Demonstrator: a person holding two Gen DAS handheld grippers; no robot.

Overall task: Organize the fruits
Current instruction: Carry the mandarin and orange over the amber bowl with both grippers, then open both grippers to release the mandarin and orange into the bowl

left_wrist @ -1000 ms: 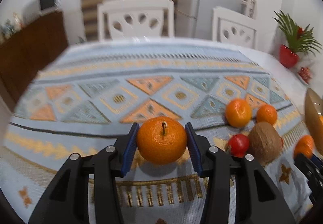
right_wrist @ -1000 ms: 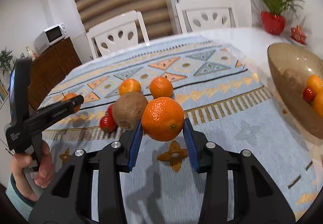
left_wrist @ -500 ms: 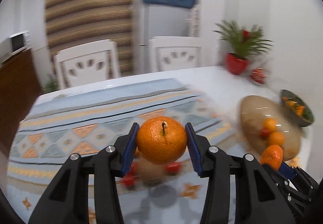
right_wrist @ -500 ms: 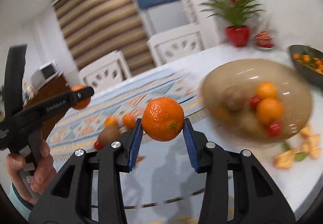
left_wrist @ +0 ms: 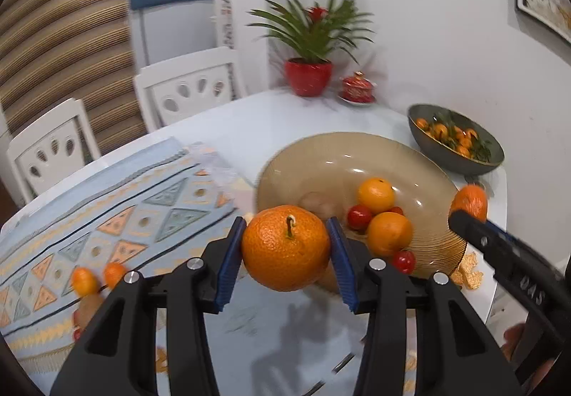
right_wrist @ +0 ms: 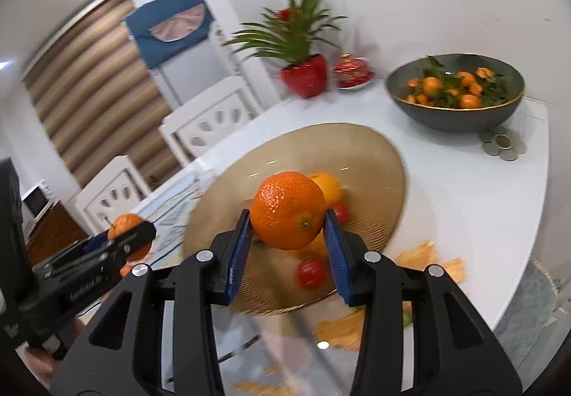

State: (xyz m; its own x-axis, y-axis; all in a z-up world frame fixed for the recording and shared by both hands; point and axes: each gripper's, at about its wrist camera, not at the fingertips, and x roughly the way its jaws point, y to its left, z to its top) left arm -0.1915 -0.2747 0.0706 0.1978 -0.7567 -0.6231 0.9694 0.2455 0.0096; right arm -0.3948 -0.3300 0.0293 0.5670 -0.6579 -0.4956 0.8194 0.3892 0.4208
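Two held oranges [left_wrist: 285, 248], two bowls [left_wrist: 342, 153], perhaps three cherry tomatoes [left_wrist: 358, 216], two chairs [left_wrist: 189, 92]

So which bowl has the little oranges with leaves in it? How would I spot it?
Find the white table and look to its far corner by the wall, past the big flat tan bowl. The one you want is the dark grey bowl with a thin gold rim. It is deeper, and its small oranges are mixed with green leaves.
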